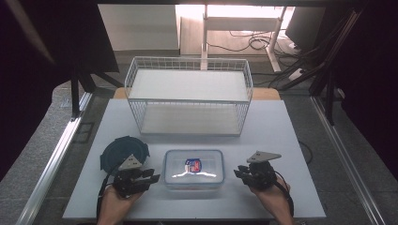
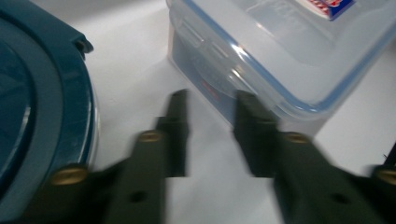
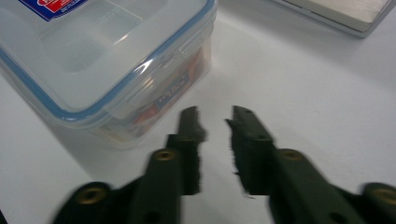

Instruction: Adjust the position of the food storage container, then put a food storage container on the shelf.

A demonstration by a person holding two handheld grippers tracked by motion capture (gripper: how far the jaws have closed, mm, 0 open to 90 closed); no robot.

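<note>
A clear plastic box (image 1: 193,169) with a blue-rimmed clip lid and a red and blue label stands near the table's front edge. My left gripper (image 1: 152,177) sits just left of it, jaws apart with nothing between them. In the left gripper view the gripper (image 2: 212,100) points at the box's (image 2: 280,51) near corner, its right fingertip close to the wall. My right gripper (image 1: 240,169) rests just right of the box, also open and empty. Seen in the right gripper view, that gripper (image 3: 215,116) stands beside the box (image 3: 102,56) over bare table.
A dark teal round lidded dish (image 1: 123,152) lies left of the box, behind my left gripper, and is large in the left gripper view (image 2: 42,116). A white wire basket (image 1: 187,93) stands at the back of the white table (image 1: 281,140).
</note>
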